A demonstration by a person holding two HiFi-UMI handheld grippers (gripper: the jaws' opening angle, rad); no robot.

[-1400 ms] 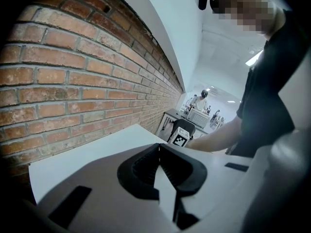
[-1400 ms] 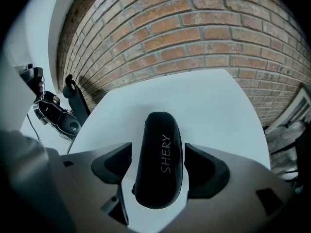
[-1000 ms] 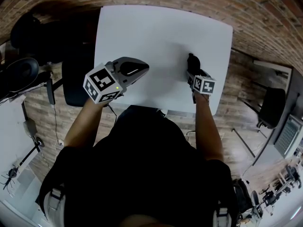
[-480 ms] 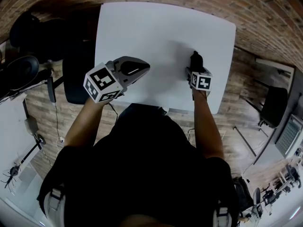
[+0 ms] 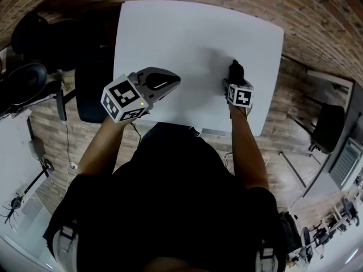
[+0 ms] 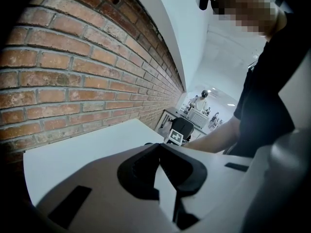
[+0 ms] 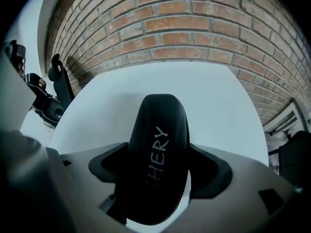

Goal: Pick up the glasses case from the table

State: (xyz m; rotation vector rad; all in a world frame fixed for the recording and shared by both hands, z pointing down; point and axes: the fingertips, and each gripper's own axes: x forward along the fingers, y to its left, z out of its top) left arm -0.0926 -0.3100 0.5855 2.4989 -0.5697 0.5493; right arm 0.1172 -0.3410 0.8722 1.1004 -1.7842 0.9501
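Note:
The black glasses case (image 5: 234, 70) is clamped lengthwise between the jaws of my right gripper (image 5: 233, 77) over the right part of the white table (image 5: 170, 33). In the right gripper view the case (image 7: 158, 140) fills the gap of the right gripper (image 7: 158, 166), pale lettering on its top, its rounded end pointing across the table (image 7: 214, 106). Whether it still touches the tabletop cannot be told. My left gripper (image 5: 174, 83) hangs over the table's near left edge, shut and empty; its view shows its tips (image 6: 158, 145) meeting.
A brick wall (image 7: 194, 28) runs behind the table's far edge. A black chair (image 5: 91, 95) stands at the table's left side. Another dark chair (image 5: 326, 126) and a desk sit off to the right.
My right gripper with the case has shifted slightly farther over the table. The left gripper has hardly moved.

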